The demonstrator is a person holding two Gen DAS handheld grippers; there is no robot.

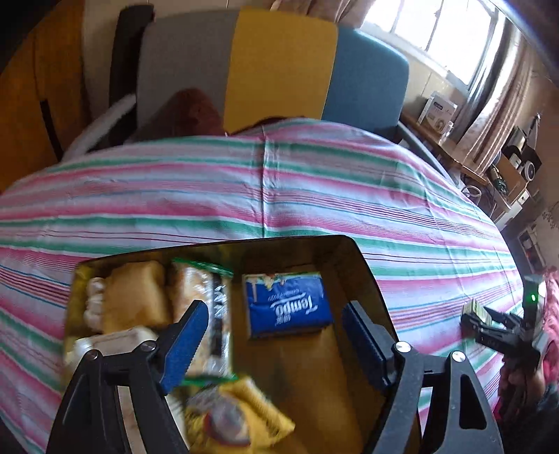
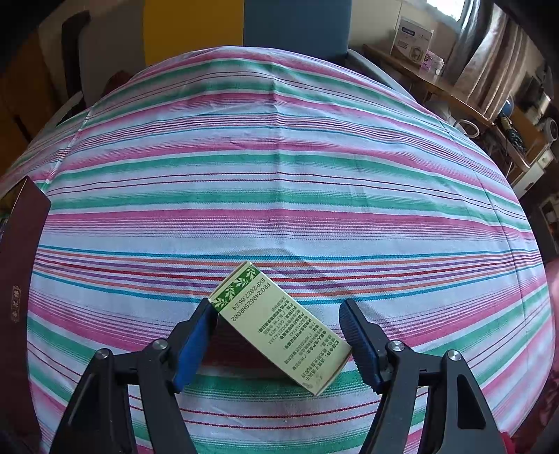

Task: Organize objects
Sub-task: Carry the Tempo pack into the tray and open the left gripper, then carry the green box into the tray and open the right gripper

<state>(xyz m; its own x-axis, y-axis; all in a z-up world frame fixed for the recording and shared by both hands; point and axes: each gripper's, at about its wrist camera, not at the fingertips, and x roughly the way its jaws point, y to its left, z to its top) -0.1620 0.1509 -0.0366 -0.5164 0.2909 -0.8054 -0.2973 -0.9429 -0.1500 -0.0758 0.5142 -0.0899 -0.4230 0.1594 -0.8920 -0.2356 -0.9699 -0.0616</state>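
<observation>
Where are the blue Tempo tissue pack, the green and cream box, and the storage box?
Tempo tissue pack point(image 1: 288, 307): left wrist view, blue top face.
green and cream box point(image 2: 279, 324): right wrist view, printed side panel.
storage box point(image 1: 353, 265): left wrist view, right inner wall.

I'm in a lived-in home: a striped cloth point(image 2: 279, 181) covers the tabletop, curtains point(image 1: 503, 115) hang by a sunny window point(image 1: 433, 24), a cluttered side desk point(image 1: 454, 153) beyond.

Right gripper point(image 2: 276, 335) spread wide around the green-and-cream carton point(image 2: 279, 326), lying slantwise on the striped cloth point(image 2: 279, 174).
</observation>
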